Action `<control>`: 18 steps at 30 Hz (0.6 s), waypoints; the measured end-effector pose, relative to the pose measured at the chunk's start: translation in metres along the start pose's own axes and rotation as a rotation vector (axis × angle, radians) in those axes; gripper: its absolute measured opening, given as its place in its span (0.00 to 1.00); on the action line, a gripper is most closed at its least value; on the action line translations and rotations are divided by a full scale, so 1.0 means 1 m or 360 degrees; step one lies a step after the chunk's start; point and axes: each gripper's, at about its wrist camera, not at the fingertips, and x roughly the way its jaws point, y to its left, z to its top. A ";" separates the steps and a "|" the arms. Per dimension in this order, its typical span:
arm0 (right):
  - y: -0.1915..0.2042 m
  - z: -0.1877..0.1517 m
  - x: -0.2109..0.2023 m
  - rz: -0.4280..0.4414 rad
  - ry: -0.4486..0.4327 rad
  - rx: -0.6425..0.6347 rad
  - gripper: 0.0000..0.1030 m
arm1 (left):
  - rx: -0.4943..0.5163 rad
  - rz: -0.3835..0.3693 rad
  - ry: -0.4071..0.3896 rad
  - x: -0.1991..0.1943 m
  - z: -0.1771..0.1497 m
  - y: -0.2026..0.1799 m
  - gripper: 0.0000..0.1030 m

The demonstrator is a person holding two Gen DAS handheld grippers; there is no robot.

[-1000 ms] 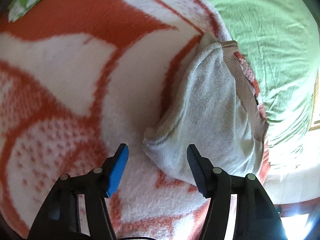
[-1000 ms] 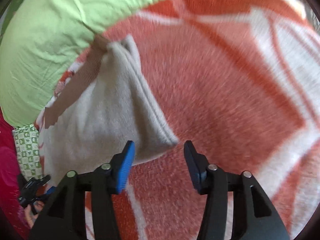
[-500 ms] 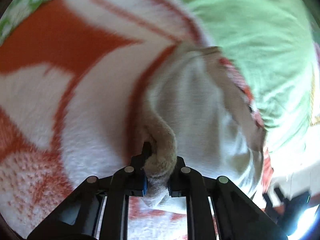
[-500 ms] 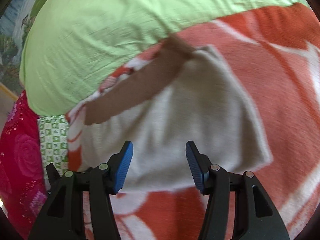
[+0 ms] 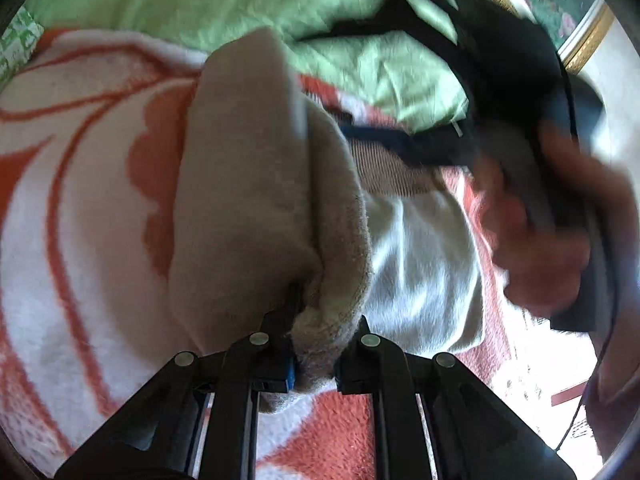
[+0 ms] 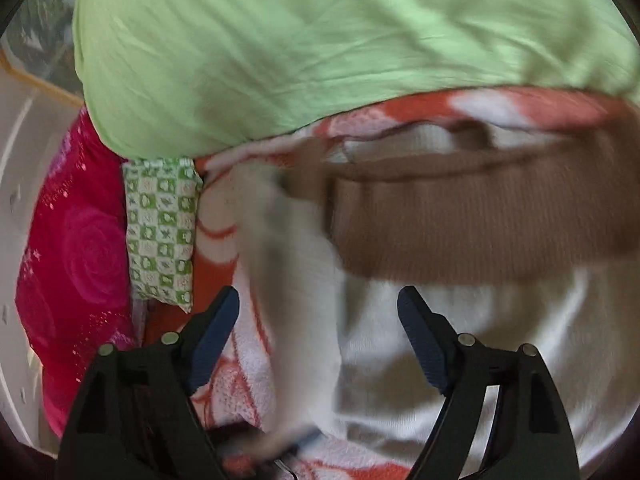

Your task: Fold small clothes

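A small beige fleece garment (image 5: 248, 184) with a brown ribbed waistband (image 5: 384, 172) lies on an orange and white blanket (image 5: 80, 184). My left gripper (image 5: 314, 360) is shut on the garment's corner and holds it lifted and folded over. In the right wrist view the garment (image 6: 460, 352) fills the lower right, its waistband (image 6: 480, 224) across the middle. My right gripper (image 6: 320, 332) is open, its jaws wide apart over the garment near the waistband. It also shows blurred in the left wrist view (image 5: 520, 120).
A green sheet (image 6: 320, 40) covers the bed beyond the blanket. A green-checked cloth (image 6: 160, 232) and a pink rose-patterned cloth (image 6: 76, 256) lie at the left. A gold picture frame (image 5: 584, 36) stands at the far right.
My left gripper closed on the garment's corner and lifted it, folding it over. My right gripper, still open, moved in over the garment toward the waistband.
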 end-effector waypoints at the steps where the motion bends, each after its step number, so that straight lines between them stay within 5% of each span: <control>1: 0.004 0.003 0.006 0.0011 0.0027 -0.0022 0.81 | -0.0004 0.0007 0.0005 0.002 -0.001 -0.001 0.11; 4: 0.006 0.011 0.026 -0.0155 0.0065 -0.0074 0.84 | -0.0038 0.0014 0.0004 0.001 0.000 0.001 0.11; 7: -0.007 0.012 0.038 -0.0160 0.0063 -0.0031 0.83 | -0.0044 0.0015 0.0009 -0.002 0.000 0.005 0.11; 9: -0.016 0.013 0.046 -0.0156 0.0048 -0.0011 0.75 | -0.0033 0.0028 0.0011 -0.001 -0.001 0.004 0.11; 11: -0.021 0.017 0.049 -0.0104 0.0031 0.0005 0.34 | -0.0017 0.0056 0.0018 0.002 -0.001 0.000 0.11; 13: -0.022 0.018 0.044 -0.0047 0.0005 0.0012 0.16 | -0.0022 0.0074 0.0013 0.002 0.002 -0.007 0.11; 18: -0.004 0.010 -0.022 -0.0015 -0.0236 -0.0179 0.15 | 0.0008 -0.0038 -0.0051 -0.016 0.011 -0.042 0.12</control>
